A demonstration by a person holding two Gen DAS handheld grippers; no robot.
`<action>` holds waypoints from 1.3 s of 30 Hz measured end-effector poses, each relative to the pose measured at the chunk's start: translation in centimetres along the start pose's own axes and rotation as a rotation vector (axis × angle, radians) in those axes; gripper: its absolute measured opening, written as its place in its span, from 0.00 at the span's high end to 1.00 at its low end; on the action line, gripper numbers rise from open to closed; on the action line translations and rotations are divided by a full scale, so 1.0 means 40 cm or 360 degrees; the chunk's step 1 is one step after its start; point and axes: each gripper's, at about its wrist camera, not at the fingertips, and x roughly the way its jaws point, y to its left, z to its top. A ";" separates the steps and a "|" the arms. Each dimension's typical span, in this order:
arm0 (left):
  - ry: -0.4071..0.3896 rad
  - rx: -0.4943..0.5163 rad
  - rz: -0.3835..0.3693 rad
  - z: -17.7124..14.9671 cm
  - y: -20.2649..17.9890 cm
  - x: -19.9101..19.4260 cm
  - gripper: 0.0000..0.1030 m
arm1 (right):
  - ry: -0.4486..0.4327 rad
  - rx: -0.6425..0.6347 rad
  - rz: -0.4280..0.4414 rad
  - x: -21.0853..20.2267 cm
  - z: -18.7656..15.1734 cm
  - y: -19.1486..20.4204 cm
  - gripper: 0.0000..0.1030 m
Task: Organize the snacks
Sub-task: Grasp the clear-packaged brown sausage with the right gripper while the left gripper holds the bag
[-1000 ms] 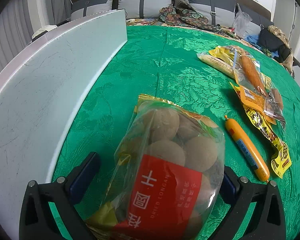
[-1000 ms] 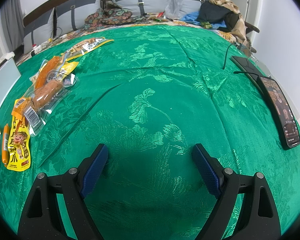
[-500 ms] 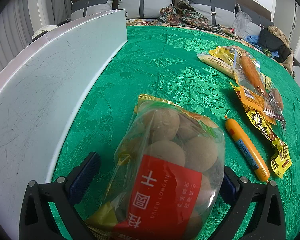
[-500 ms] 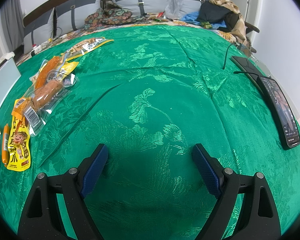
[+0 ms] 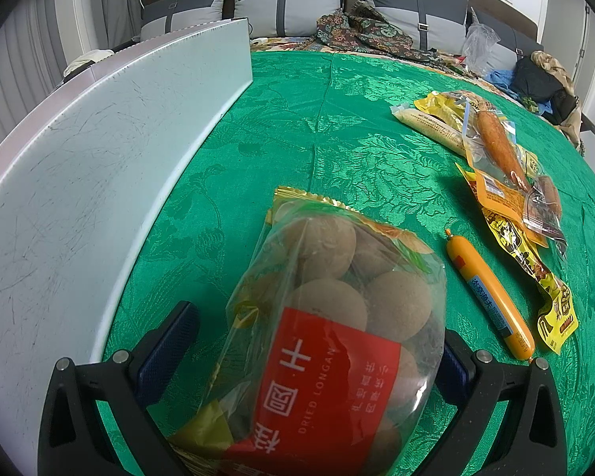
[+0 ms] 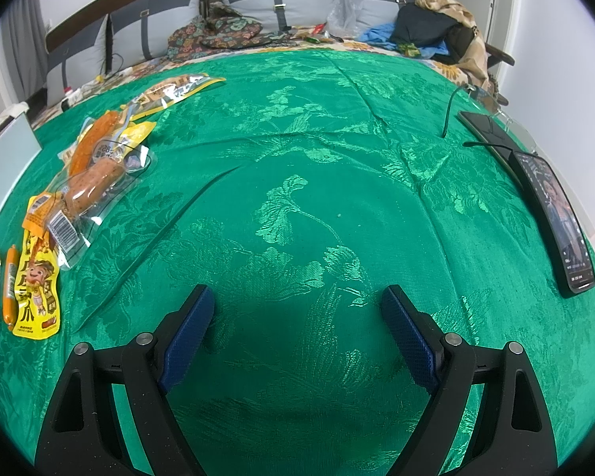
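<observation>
A clear bag of dried longan point(image 5: 337, 317) with a red label lies on the green cloth point(image 5: 317, 127), between the fingers of my left gripper point(image 5: 317, 325). The jaws stand wide; the left pad point(image 5: 170, 341) is clear of the bag. To its right lie an orange sausage stick point(image 5: 488, 297), a yellow packet point(image 5: 535, 277) and a heap of sausage packs point(image 5: 496, 146). My right gripper point(image 6: 297, 297) hovers open over bare cloth, with nothing between its fingers. The same packs point(image 6: 95, 174), yellow packet point(image 6: 35, 285) and stick point(image 6: 10, 285) lie far to its left.
A tall white panel point(image 5: 99, 178) runs along the left side of the cloth beside the longan bag. Two phones point(image 6: 555, 218) with cables lie at the right edge. Cushions, clothes and bags point(image 6: 436, 27) are piled behind the table.
</observation>
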 end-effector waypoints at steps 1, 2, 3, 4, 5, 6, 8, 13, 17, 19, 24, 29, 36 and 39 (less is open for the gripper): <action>0.0000 0.0000 0.0000 0.000 0.000 0.000 0.00 | 0.0000 0.0000 0.0000 0.000 0.000 0.002 0.13; 0.0000 0.0000 0.0000 0.001 0.000 0.001 0.00 | 0.0000 0.0000 0.0000 0.000 0.000 0.001 0.13; 0.0000 0.0000 0.0000 0.000 0.000 0.000 0.00 | 0.0000 0.0000 -0.0001 0.000 0.000 0.000 0.13; 0.0000 0.0000 0.0000 0.000 0.000 0.000 0.00 | 0.0000 0.0000 -0.0001 0.000 0.000 0.002 0.13; 0.0000 0.0000 0.0000 0.000 0.000 0.000 0.00 | 0.0001 -0.0001 0.0001 0.000 0.000 0.002 0.13; 0.0000 0.0000 0.0000 0.000 0.000 0.000 0.00 | 0.0001 -0.0003 -0.0002 0.000 0.001 0.002 0.13; 0.0000 0.0000 0.0000 0.000 0.001 0.000 0.00 | 0.0004 -0.0016 0.0002 0.002 0.004 0.004 0.12; -0.0001 0.0000 0.0000 0.000 0.001 0.001 0.00 | 0.0100 -0.0019 0.0031 0.011 0.030 0.024 0.13; -0.0001 0.0000 0.0000 -0.001 0.001 0.000 0.00 | 0.0165 0.0143 0.0372 0.002 0.079 0.085 0.14; -0.0001 0.0000 0.0000 -0.001 0.001 0.000 0.00 | 0.0224 0.0254 0.0564 0.016 0.114 0.131 0.14; -0.0002 0.0002 0.0000 -0.002 0.001 0.000 0.00 | 0.0478 0.0559 0.0685 0.120 0.202 0.236 0.16; -0.0005 0.0004 0.0000 -0.002 0.003 -0.008 0.00 | 0.0511 0.0428 0.0383 0.162 0.257 0.336 0.25; -0.0006 0.0006 0.0000 -0.002 0.003 -0.009 0.00 | 0.0530 0.0557 0.0634 0.132 0.219 0.230 0.57; 0.0021 0.0029 -0.0011 0.002 0.004 -0.009 0.00 | 0.0517 0.0733 0.0884 0.097 0.189 0.146 0.57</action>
